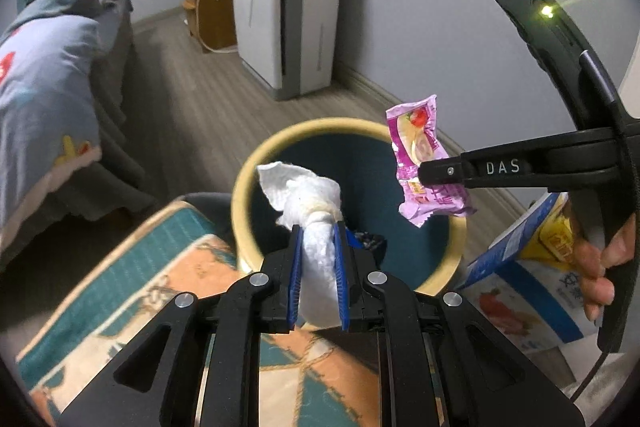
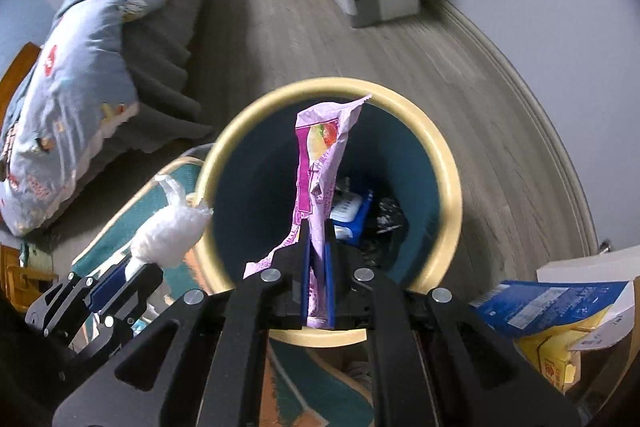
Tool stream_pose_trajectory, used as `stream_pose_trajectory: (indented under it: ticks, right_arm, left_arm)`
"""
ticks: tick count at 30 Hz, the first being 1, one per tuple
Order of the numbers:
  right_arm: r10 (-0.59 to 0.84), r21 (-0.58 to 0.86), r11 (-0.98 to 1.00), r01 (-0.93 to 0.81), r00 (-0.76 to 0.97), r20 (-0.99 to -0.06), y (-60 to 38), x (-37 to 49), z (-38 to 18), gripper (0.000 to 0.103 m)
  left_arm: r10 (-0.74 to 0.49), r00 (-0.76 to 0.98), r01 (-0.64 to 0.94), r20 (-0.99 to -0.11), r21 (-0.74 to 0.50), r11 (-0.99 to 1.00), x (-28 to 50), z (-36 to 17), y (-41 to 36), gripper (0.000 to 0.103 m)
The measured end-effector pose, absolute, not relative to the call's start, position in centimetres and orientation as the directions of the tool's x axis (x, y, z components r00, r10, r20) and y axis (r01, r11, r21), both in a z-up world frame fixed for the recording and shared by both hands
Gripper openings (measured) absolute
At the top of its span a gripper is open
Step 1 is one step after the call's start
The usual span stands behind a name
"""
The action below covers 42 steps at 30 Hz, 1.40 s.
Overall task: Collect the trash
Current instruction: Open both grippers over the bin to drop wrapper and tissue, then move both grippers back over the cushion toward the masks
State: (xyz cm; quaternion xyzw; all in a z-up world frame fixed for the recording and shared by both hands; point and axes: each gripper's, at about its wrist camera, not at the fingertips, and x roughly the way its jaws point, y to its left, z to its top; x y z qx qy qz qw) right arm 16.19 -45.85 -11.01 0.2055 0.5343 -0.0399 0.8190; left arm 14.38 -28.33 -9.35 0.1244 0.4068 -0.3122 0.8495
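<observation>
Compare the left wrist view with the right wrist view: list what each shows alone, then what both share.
Only the left wrist view shows the person's hand on the right tongs' handle and its lit green lamp.

Only the right wrist view shows the blue packet lying inside the bin.

Both show the left tongs shut on the crumpled tissue, the right tongs shut on the purple wrapper, both held over the bin, plus the bed.
</observation>
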Motion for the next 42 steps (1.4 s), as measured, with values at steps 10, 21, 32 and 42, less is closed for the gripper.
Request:
stream_pose_trajectory:
  ticks: [10, 21, 32, 42]
  right_arm:
    - [0.116, 0.276, 0.920, 0.278, 0.480, -0.870, -46.6, 16.4, -10.3, 0.007]
    - [0.098, 0.292, 0.902, 0.319, 0.507, -0.856, -47.2, 16.2, -9.7, 0.068]
    - [0.111, 0.312, 0.897, 0.314, 0.523, -0.845, -45.7, 16.5, -8.4, 0.097]
    - [0.113, 0.307, 0.908, 0.284, 0.541, -0.833, -43.7, 15.8, -6.4, 0.097]
  left_arm:
    - [-0.445, 0.495, 0.629, -0.746, -0.046, 0.776, 15.1, -10.4, -29.8, 0.030]
    - [-0.442, 0.561, 0.601, -0.700, -0.022, 0.799, 14.8, -8.9, -28.8, 0.088]
    - [-0.408, 0.600, 0.551, -0.688, -0.014, 0.835, 14.4, -6.9, -25.3, 0.092]
    - [-0.367, 0.652, 0.505, -0.663, 0.018, 0.863, 12.4, -4.2, -20.1, 0.093]
